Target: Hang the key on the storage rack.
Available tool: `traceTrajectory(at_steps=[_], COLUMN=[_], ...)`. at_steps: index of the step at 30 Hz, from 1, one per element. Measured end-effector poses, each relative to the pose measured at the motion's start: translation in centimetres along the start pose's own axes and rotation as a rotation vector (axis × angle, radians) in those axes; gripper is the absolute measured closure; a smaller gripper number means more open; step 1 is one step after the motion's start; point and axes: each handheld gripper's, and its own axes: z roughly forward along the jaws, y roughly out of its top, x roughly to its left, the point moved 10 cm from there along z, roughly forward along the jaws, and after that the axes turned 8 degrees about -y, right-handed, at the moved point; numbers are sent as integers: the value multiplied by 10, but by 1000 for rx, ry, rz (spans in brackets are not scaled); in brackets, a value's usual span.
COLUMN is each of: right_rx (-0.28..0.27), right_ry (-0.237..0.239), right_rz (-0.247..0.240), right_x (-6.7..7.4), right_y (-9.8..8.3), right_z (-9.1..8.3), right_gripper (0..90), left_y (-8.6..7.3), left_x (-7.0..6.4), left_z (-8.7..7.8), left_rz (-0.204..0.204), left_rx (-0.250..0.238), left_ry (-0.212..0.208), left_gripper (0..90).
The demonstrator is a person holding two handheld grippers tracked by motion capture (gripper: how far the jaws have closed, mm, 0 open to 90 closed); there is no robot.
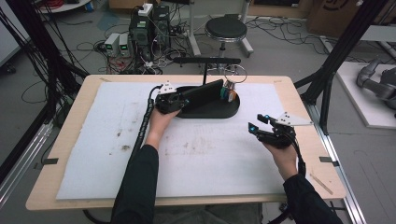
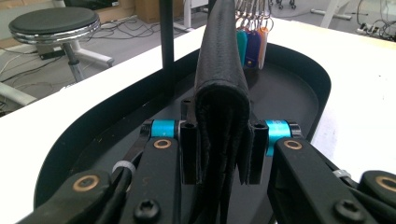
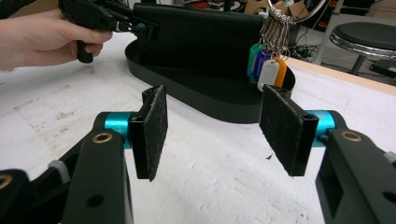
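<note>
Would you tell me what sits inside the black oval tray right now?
Inside the black oval tray, a black wallet stands on edge, clamped by the left gripper. A bunch of coloured key tags hangs at its far end. The tray floor under the wallet is hidden.

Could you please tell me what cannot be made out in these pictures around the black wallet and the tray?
- Wallet: in the left gripper view its lower edge is hidden between the left gripper's fingers, so whether it touches the tray is unclear.
- Key tags: any lettering is too small in the right gripper view.
- Key ring: its hanging point is too small in the high view.
</note>
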Motion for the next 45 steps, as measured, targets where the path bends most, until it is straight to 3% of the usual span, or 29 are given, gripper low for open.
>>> traceTrajectory(at_steps=[10, 16, 21, 24, 30, 36, 45], right_rx=[2, 4, -3, -3, -3, -6, -5], right_ry=[-2, 1, 7, 5, -2, -7, -14], right_rz=[5, 4, 0, -1, -1, 1, 2], right_x=[-3, -2, -2, -2, -1, -3, -5], right_y=[-2, -2, -2, -1, -1, -1, -1], right_z=[-1, -1, -1, -2, -1, -2, -1], right_gripper=[422, 420, 414, 414, 414, 413, 414], left_y=[-7, -7, -6, -6, 1, 5, 12], left_x=[2, 1, 0, -2, -10, -15, -30], left_z=[0, 3, 0, -3, -7, -11, -28], left_rz=[1, 22, -19, -19, 7, -10, -1], left_rx=[38, 71, 80, 103, 120, 109, 73], left_ry=[6, 54, 55, 54, 51, 35, 0], left_gripper=[699, 540, 419, 364, 355, 348, 348])
